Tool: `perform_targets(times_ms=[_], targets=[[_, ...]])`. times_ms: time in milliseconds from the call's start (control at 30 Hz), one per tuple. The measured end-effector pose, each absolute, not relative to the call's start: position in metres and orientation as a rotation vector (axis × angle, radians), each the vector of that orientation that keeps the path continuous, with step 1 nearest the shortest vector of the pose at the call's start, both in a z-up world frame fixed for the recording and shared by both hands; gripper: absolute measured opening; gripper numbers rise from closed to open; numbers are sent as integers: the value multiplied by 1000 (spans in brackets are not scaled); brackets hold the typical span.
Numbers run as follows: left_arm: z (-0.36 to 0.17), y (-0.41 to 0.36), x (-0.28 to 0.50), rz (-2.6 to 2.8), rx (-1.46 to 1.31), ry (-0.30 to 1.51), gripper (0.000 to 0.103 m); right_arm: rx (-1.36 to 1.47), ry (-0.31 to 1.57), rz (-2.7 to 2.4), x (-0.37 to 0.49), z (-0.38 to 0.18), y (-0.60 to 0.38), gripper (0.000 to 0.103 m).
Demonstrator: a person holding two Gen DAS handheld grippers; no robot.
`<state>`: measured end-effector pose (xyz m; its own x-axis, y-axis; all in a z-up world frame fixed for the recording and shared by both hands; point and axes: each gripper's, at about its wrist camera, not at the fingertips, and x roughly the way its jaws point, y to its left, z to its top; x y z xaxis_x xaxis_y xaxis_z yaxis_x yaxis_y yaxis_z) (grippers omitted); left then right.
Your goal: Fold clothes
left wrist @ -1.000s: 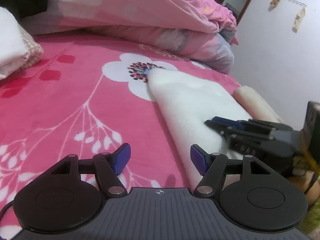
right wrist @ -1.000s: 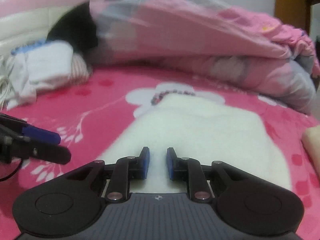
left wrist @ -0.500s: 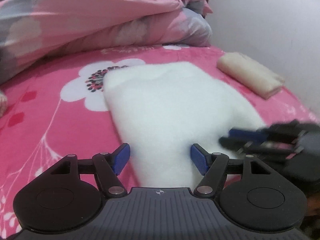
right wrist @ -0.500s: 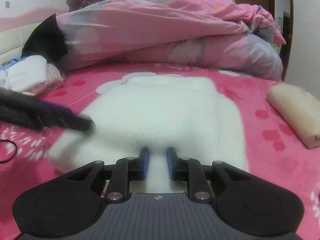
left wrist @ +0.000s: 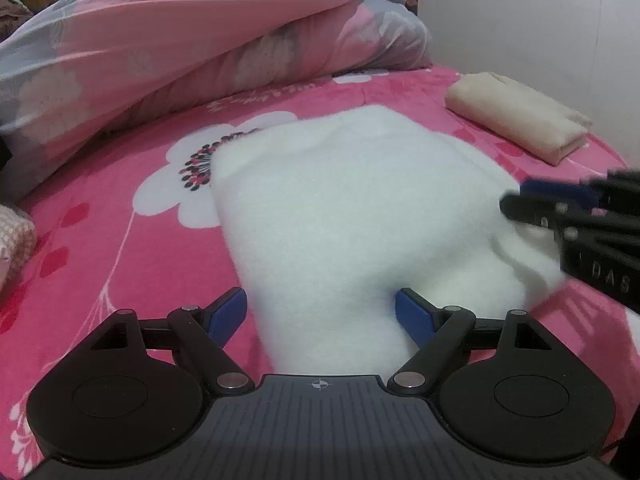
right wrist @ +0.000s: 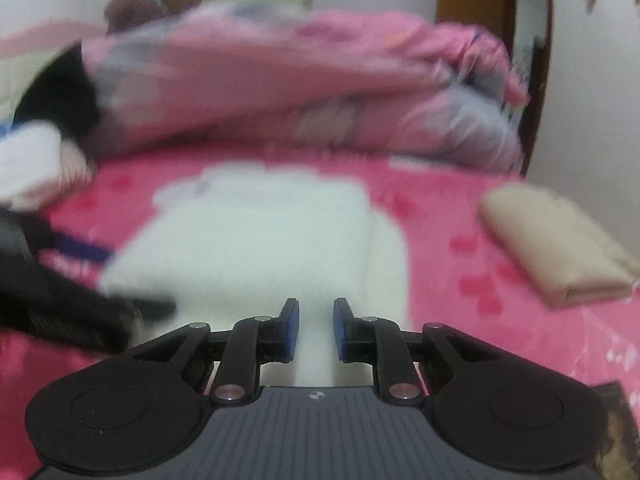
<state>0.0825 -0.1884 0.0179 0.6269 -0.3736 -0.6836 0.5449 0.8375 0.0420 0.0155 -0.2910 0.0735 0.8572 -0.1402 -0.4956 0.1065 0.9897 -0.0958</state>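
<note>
The left gripper (left wrist: 322, 312) is opening wide around the white cloth's (left wrist: 352, 200) near edge; the right gripper (right wrist: 316, 330) pinches that cloth, probably to fold it; beyond the cloth lies the pink quilt (left wrist: 192, 40).

Pink floral bed (left wrist: 100, 264) carries white garment (left wrist: 344, 208), beige fold (left wrist: 516, 124), quilt (left wrist: 200, 48).

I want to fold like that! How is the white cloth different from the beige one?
The white cloth is fluffy; the beige cloth looks smooth. The white one is bigger and lies mid-bed, spread loosely; the beige one is a tidy folded bundle near the wall. The right tongs pinch the white one; nothing touches the beige one. Both lie on the pink sheet.
</note>
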Motion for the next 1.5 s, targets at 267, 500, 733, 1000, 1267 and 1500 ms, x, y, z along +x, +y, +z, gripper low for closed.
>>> perform_targets(times_ms=[267, 500, 733, 1000, 1267, 1500], targets=[[18, -195, 81, -513, 295, 715, 89, -65, 567, -118, 28, 52, -307, 21], [19, -198, 80, -498, 307, 715, 91, -45, 465, -109, 32, 81, -308, 20], [19, -201, 78, -494, 332, 708, 92, -32, 519, -107, 54, 52, -314, 22], [20, -205, 77, -480, 355, 705, 93, -32, 515, -110, 52, 51, -312, 22], [20, -208, 76, -470, 375, 701, 94, -16, 504, -108, 52, 50, -313, 22], [20, -210, 74, -465, 385, 697, 94, -11, 498, -106, 51, 49, -314, 23]])
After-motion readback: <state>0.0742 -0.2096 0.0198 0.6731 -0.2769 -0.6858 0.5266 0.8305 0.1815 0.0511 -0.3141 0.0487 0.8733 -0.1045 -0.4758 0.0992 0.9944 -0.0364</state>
